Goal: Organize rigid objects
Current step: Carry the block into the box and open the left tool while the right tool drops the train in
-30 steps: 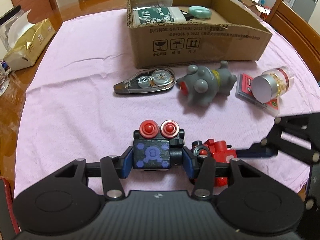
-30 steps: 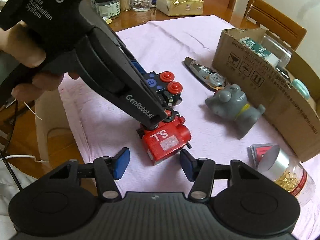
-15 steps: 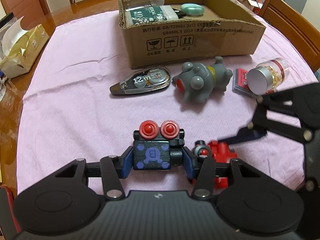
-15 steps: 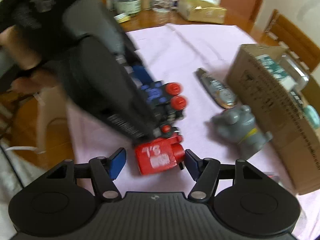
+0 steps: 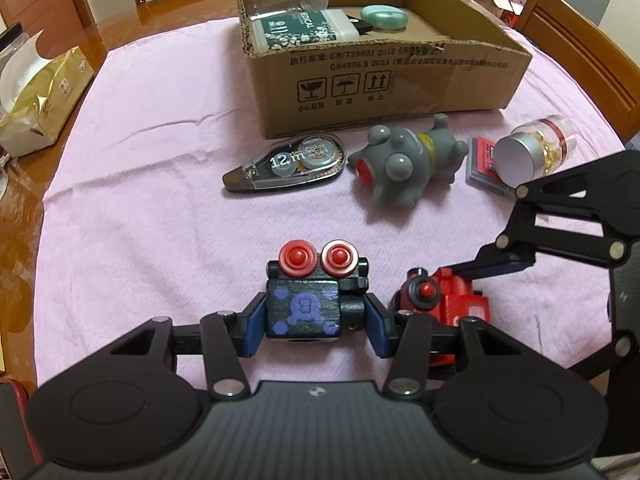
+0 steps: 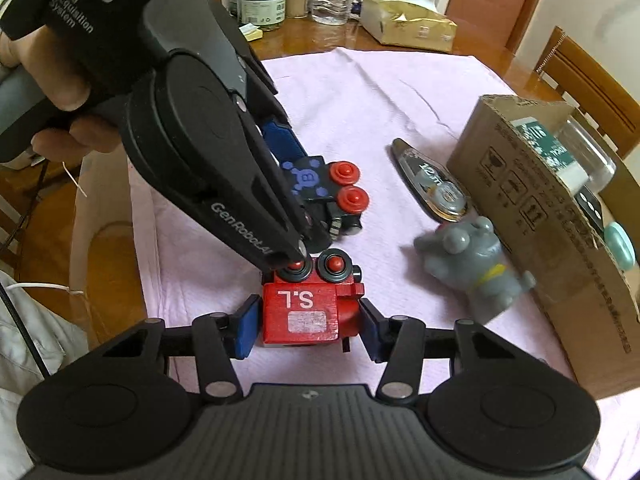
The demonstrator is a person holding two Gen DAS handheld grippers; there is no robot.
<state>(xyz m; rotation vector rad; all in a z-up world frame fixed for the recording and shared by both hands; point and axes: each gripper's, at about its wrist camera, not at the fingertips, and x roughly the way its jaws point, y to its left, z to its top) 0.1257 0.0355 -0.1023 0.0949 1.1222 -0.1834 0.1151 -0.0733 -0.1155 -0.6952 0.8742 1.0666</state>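
Since the earlier frames the right claw (image 6: 306, 322) has swung in over the red wooden toy engine lettered "S.L" (image 6: 306, 312) and its jaws have just been closing; they now sit tight against the engine's two flanks, with the toy squarely between the blue pads. The left claw (image 5: 312, 322) is likewise shut on the black wooden toy engine with purple markings and two red round caps (image 5: 306, 308), which is gripped across its width. Both engines stand on the pink cloth covering the counter (image 5: 160, 208), just beside each other, the red one to the right of the black one as the left wrist view shows it. The relation that matters for the next move, as I judge it, is the open brown cardboard box (image 5: 400, 76): it lies straight ahead of both claws, beyond the clear teardrop correction-tape dispenser (image 5: 286, 162) and the grey rubbery animal toy lying on its side (image 5: 404, 168), so each engine must be lifted over those to reach it. Each engine's long axis runs away from its claw, towards the box. The right claw is the nearer to the box's near right corner. The left claw's linkage overlaps one of the red engine's front caps in the right wrist view, and the undersides and wheels of both toys are hidden, so whether they are off the cloth cannot be told.
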